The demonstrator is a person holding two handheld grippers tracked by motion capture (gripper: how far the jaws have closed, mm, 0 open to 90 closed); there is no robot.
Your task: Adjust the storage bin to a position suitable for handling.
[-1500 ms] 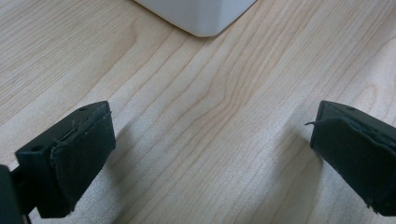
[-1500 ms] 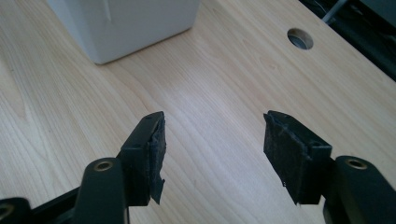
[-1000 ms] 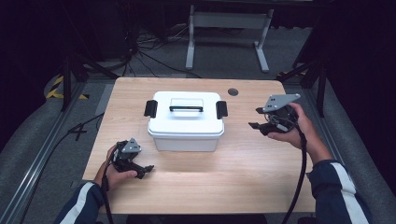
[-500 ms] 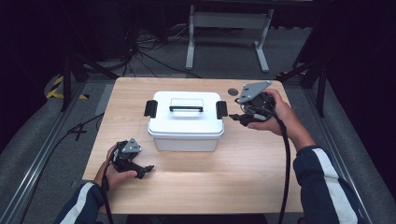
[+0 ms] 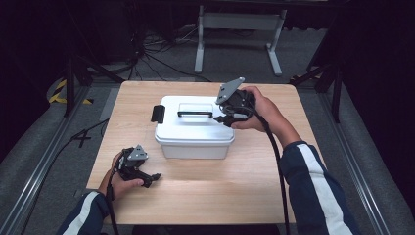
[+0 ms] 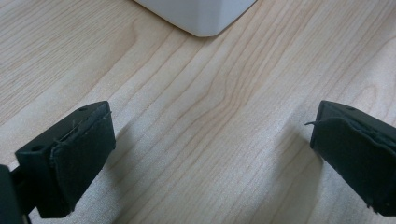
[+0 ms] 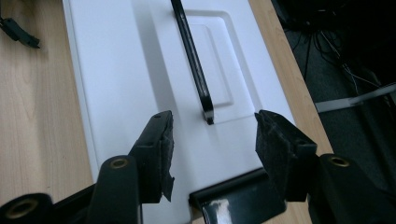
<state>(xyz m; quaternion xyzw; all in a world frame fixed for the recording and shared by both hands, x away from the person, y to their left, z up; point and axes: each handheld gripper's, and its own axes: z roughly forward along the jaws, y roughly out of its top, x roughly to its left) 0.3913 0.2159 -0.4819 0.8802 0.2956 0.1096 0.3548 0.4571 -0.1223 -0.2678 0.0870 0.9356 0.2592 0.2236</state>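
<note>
A white lidded box stands in the middle of the wooden table. Its lid carries a black handle and there is a black latch on its left end. My right gripper hovers at the box's right end, open. In the right gripper view, the open right gripper has its jaws on either side of the handle's near end, with the right-end latch just below them. My left gripper rests open on the table, front left of the box. In the left gripper view, the left gripper frames bare wood, with the box corner ahead.
The table's far edge drops to a dark floor with cables and a metal stand. Rails run along the table's left side. Bare wood lies to the front and right of the box.
My right gripper has moved left from the table's right side to the box's right end, above the latch. The left gripper has stayed put.
</note>
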